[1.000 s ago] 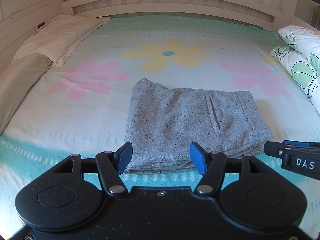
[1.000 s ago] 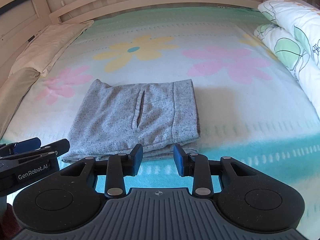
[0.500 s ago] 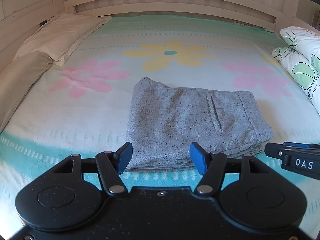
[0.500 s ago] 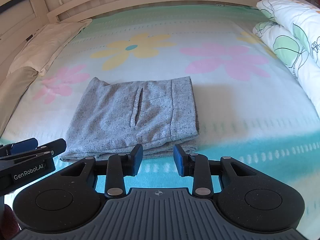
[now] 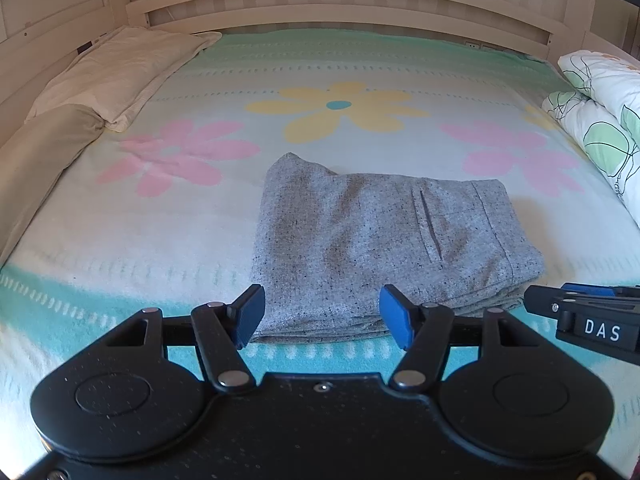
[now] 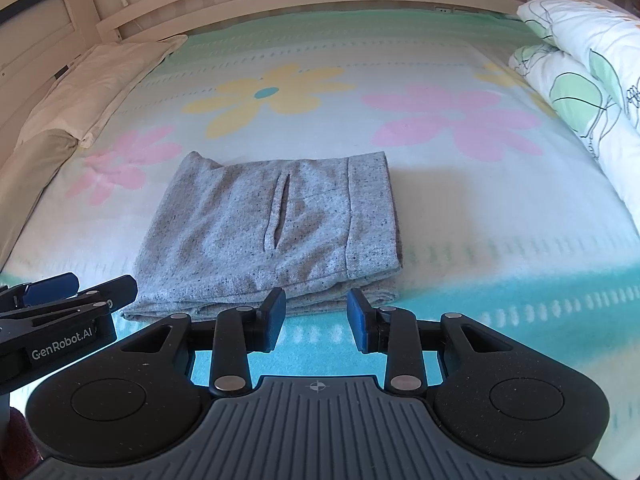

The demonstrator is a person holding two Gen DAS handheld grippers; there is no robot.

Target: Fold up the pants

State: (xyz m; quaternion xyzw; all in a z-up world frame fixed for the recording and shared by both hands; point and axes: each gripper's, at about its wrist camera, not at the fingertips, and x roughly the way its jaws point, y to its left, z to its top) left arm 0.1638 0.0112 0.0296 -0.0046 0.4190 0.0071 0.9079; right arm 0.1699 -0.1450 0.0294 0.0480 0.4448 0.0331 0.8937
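Left wrist view: grey speckled pants [image 5: 384, 248] lie folded into a compact stack near the front edge of the flower-print blanket [image 5: 200, 216], slit pocket up, waistband toward the right. Layers are visible along the near edge, and the far-left corner pokes up a bit. The fold looks finished, judging by the shape. If any step is left it's a tidy: press the raised corner flat and square the near-edge layers without dragging the top layer off the stack.

Left gripper [image 5: 322, 316] is wide open, holding nothing, blue pads hovering just in front of the stack's near edge; contact with the cloth is not evident. Right gripper [image 6: 316, 316] is also open, a narrower gap, empty, sitting just short of the pants' near-right corner. Each tool shows at the edge of the other's view, side by side, both apart from the cloth.

Outward: cream pillow [image 5: 120, 68] and tan pillow [image 5: 36, 160] on the left, leaf-print duvet [image 6: 580, 64] rolled on the right, wooden headboard [image 5: 320, 4] behind.
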